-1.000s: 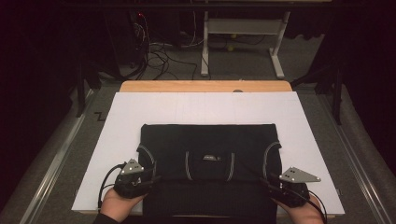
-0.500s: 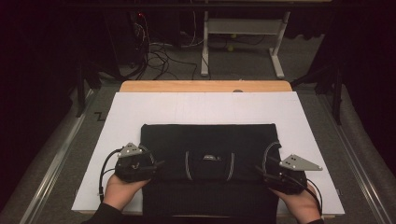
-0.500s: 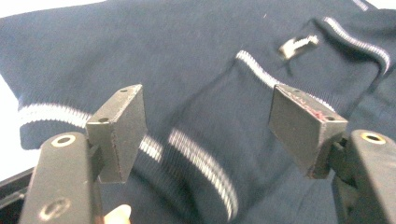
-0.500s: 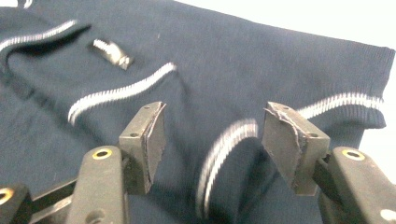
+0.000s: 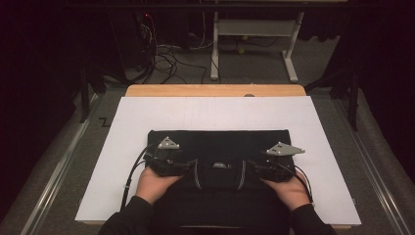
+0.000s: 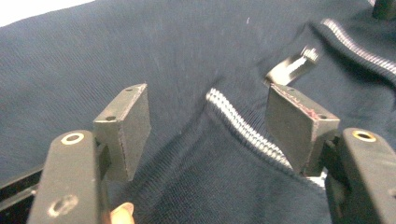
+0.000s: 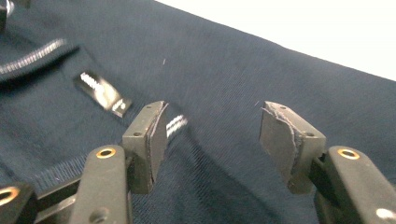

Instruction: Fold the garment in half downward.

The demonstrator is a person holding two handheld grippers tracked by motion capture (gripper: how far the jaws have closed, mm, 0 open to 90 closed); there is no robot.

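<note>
The folded dark navy knit garment (image 5: 218, 147) is lying mid-bench on the white sheet (image 5: 122, 161). Left gripper (image 5: 188, 166) and right gripper (image 5: 250, 169) are hovering over its near part, jaws apart, just opened, gripping nothing; I'd have both pinch evenly before folding.

One dark folded garment (image 5: 218, 147), two grippers

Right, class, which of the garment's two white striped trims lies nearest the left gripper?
The left-hand trim, running right beside the left gripper; the other trim lies across the label, by the right gripper.
</note>
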